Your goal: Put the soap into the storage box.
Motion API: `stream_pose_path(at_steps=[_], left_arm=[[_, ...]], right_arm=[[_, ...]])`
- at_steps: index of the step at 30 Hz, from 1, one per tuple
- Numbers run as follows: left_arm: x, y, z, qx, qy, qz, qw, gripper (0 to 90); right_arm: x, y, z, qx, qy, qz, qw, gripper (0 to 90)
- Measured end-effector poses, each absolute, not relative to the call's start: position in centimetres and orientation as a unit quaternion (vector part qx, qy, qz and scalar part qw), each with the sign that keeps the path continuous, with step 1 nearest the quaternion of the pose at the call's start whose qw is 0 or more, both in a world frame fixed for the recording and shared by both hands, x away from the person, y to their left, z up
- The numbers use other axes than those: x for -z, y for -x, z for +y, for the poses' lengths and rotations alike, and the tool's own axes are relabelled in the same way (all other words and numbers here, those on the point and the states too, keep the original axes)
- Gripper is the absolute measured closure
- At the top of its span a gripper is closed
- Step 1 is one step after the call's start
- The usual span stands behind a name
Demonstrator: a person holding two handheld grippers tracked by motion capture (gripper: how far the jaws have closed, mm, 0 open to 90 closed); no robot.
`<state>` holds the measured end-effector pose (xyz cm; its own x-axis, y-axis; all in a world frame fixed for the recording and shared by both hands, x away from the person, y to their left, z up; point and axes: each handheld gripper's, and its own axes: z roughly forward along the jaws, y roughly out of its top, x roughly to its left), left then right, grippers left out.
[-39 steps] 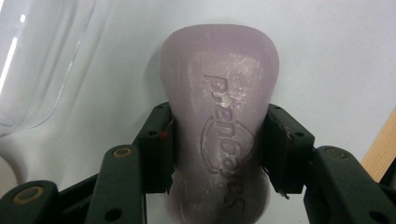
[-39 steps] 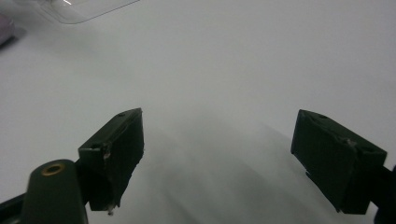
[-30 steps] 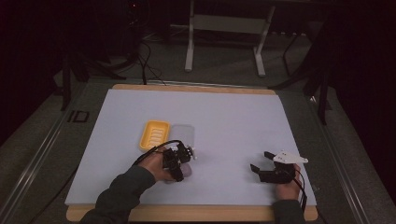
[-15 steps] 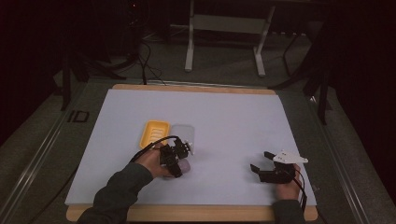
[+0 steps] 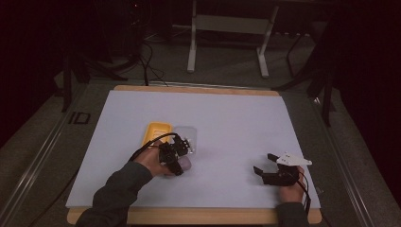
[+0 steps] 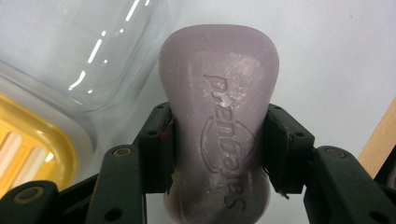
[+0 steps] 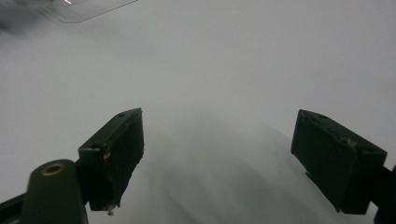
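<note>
A lilac bar of soap (image 6: 219,126) with an embossed logo sits clamped between the jaws of my left gripper (image 6: 218,154), which is shut on its middle. From above, the left gripper (image 5: 174,156) holds the soap (image 5: 184,164) low over the white table cover, just in front of a yellow soap dish (image 5: 153,133) and a clear lid (image 5: 187,135). The dish (image 6: 28,144) and the lid (image 6: 70,51) lie left of the soap in the left gripper view. My right gripper (image 5: 263,163) rests at the front right. Its jaws (image 7: 219,154) stand wide open with nothing between them.
The white cover (image 5: 227,118) spreads over a wooden table whose edge (image 6: 378,140) shows to the right of the soap. A corner of the clear lid (image 7: 84,9) appears far off in the right gripper view. Metal stand legs (image 5: 191,52) and cables lie on the floor beyond.
The left gripper has shifted a little with the soap still in it. The right gripper has stayed put.
</note>
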<state>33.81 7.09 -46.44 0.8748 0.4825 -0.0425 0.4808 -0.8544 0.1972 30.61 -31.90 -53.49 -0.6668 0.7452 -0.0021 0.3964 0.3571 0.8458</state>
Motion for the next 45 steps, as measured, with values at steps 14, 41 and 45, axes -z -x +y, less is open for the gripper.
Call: stream_pose_path(at_steps=[14, 41, 45], left_arm=[[44.9, -34.5, 8.0, -0.013, -0.959, 0.258, 0.116, 50.2], [41.4, -37.2, 9.3, -0.036, -0.952, 0.275, 0.129, 50.2], [41.1, -37.6, 9.6, -0.044, -0.950, 0.282, 0.130, 50.2]], right_arm=[[53.5, -30.6, -31.9, -0.440, -0.357, 0.800, 0.198, 16.9], [53.5, -30.6, -31.9, -0.440, -0.357, 0.800, 0.198, 16.9], [53.5, -30.6, -31.9, -0.439, -0.357, 0.800, 0.198, 16.9]])
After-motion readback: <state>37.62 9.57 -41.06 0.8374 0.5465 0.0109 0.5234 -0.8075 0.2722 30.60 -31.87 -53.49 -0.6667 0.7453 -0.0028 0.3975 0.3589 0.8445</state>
